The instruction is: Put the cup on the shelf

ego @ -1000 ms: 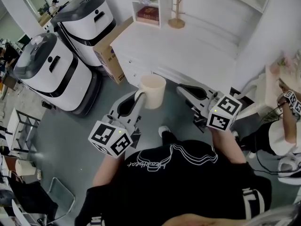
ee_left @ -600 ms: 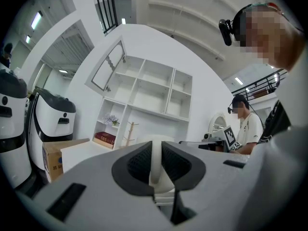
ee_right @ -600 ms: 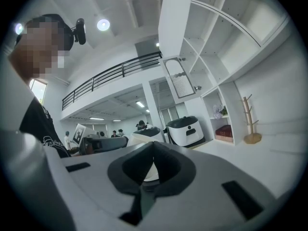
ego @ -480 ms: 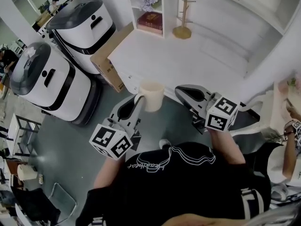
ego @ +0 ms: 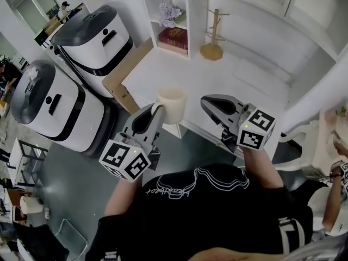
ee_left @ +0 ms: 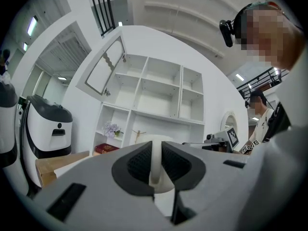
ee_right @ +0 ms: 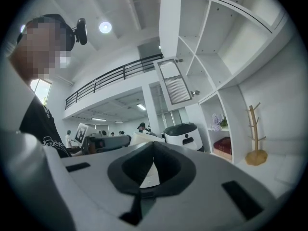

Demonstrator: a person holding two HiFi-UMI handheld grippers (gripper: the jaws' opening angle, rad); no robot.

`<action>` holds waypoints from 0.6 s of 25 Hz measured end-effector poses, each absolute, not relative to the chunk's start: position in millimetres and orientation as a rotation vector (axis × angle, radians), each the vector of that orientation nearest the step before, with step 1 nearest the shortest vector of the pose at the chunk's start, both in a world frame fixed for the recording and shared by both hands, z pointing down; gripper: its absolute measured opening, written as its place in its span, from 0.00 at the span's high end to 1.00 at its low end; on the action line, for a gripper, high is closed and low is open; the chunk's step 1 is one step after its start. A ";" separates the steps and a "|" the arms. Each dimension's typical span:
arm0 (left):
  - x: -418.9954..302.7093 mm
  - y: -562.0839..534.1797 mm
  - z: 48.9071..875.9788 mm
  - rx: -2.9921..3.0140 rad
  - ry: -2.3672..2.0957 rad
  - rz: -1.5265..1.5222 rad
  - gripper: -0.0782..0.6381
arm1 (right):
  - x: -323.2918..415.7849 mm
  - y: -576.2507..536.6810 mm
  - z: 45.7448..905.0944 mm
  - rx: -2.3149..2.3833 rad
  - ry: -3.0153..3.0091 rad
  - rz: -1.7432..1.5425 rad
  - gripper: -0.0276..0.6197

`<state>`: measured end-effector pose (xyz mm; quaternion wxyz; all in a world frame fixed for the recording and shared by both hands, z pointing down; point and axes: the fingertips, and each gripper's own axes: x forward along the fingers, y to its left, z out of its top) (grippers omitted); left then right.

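Left gripper point(ego: 157, 111) grips cream cup point(ego: 172, 104) by handle point(ee_left: 155, 161).

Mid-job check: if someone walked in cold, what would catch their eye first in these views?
First the cream cup, gripped by its handle in the left hand-held gripper, at the near edge of the white counter in the middle of the head view. Next come the two big white machines with dark lids on the floor at left. Then there is the red book in the shelf beyond the counter.
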<state>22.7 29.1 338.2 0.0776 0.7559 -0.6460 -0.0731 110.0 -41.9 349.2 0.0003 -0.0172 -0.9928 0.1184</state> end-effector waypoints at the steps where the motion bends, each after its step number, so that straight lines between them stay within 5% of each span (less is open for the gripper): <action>1: 20.6 24.2 335.3 2.270 -1.941 -0.218 0.83 | 108.8 -46.4 347.5 -0.054 -3.123 0.365 0.95; 15: -33.9 -40.1 325.7 2.340 -1.881 -0.296 0.83 | 66.6 -97.7 347.9 0.054 -3.112 0.318 0.95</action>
